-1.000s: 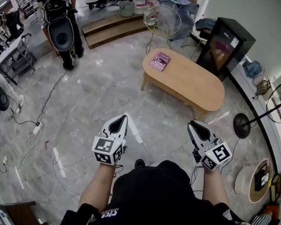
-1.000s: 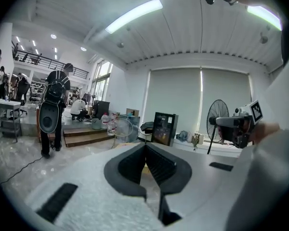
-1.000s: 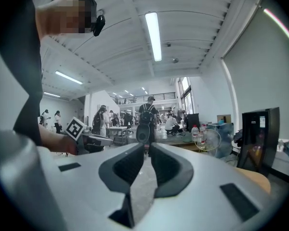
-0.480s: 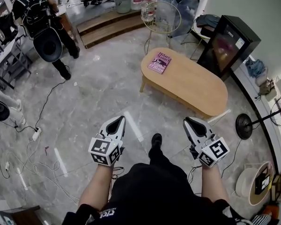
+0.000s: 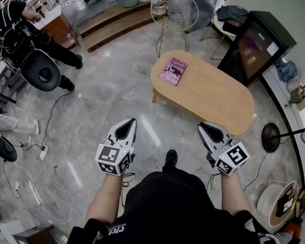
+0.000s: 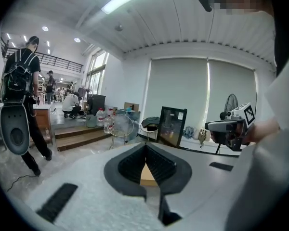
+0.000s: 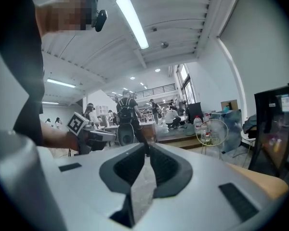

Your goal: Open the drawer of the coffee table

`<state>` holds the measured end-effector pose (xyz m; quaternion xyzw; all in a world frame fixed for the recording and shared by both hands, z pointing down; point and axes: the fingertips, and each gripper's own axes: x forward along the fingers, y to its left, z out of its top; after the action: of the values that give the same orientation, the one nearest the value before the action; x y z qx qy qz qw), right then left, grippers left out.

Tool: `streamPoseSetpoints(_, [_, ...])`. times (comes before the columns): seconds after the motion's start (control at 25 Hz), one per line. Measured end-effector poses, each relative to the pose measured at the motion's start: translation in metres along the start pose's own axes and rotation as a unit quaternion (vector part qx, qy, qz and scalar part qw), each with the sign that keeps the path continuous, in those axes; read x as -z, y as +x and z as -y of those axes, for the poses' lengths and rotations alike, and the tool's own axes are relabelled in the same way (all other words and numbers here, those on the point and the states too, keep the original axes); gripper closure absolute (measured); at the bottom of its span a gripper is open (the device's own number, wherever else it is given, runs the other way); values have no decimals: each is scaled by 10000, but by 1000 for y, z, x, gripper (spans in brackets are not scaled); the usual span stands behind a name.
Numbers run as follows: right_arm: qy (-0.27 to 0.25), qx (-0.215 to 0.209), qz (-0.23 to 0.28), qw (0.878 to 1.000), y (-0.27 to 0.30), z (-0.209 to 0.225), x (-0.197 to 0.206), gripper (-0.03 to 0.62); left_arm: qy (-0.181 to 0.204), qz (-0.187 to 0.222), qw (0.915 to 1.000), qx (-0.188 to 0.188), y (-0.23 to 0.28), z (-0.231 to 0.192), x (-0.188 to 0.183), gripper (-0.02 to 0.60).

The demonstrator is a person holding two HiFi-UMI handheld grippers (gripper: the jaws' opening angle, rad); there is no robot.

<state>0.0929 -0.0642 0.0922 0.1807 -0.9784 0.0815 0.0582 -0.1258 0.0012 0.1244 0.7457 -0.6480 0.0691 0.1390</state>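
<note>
The oval wooden coffee table (image 5: 213, 98) stands on the marble floor ahead and to the right, with a purple book (image 5: 173, 70) on its far end. I cannot make out its drawer from here. My left gripper (image 5: 130, 120) is shut and empty, short of the table's near left side. My right gripper (image 5: 204, 126) hovers just before the table's near edge; its jaws have just been closing and stand a narrow slit apart with nothing between them. In the left gripper view the left gripper (image 6: 145, 146) frames a patch of table (image 6: 147, 177). The right gripper (image 7: 148, 151) has the table's edge (image 7: 260, 179) at its right.
A black glass-fronted cabinet (image 5: 256, 42) stands behind the table, a wire chair (image 5: 174, 11) at its far end, a fan's round base (image 5: 271, 136) to the right. A black swivel chair (image 5: 40, 72) with a person beside it and loose cables (image 5: 35, 182) are on the left. Wooden steps (image 5: 117, 24) lie beyond.
Both grippers have moved forward with the person, and the table now lies closer below them. The person in black at the far left has shifted further left.
</note>
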Motion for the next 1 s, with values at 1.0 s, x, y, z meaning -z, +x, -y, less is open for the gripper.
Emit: streamPoseSetpoints(1.0, [680,1537,-767,9828,200,30,27,566,844,-321,9849,1477,162,-185,-38,572])
